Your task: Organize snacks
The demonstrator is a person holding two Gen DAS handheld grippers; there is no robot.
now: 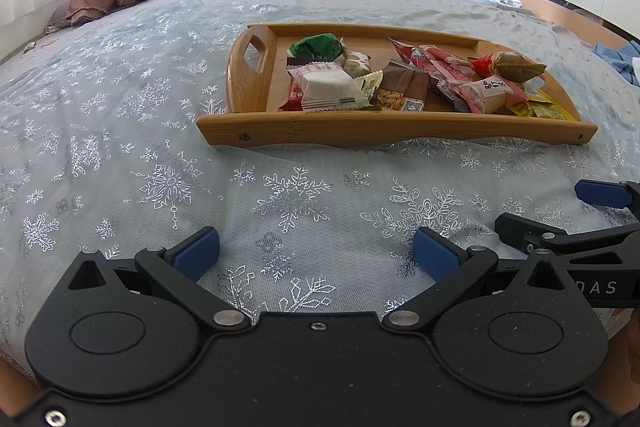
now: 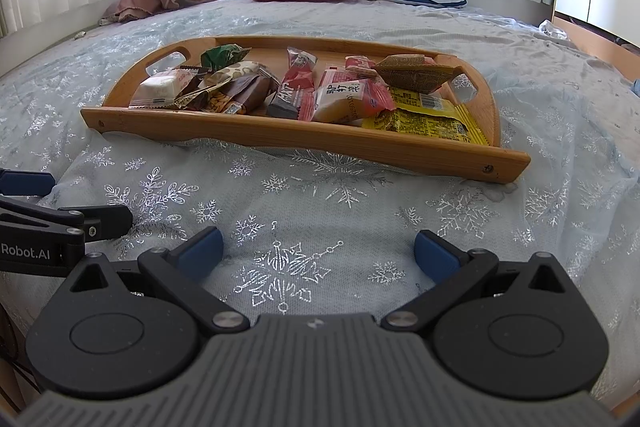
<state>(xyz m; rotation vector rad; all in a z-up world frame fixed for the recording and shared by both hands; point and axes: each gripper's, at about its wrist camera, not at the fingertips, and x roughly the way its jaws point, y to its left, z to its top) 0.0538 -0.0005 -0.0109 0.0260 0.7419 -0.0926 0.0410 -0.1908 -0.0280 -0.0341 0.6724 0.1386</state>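
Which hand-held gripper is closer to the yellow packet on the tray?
Right. The right hand-held gripper faces the yellow packet almost directly; the left hand-held gripper sits farther left.

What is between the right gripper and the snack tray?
Only bare snowflake bedspread. In the right wrist view, nothing else lies between the open right gripper and the wooden tray of snacks.
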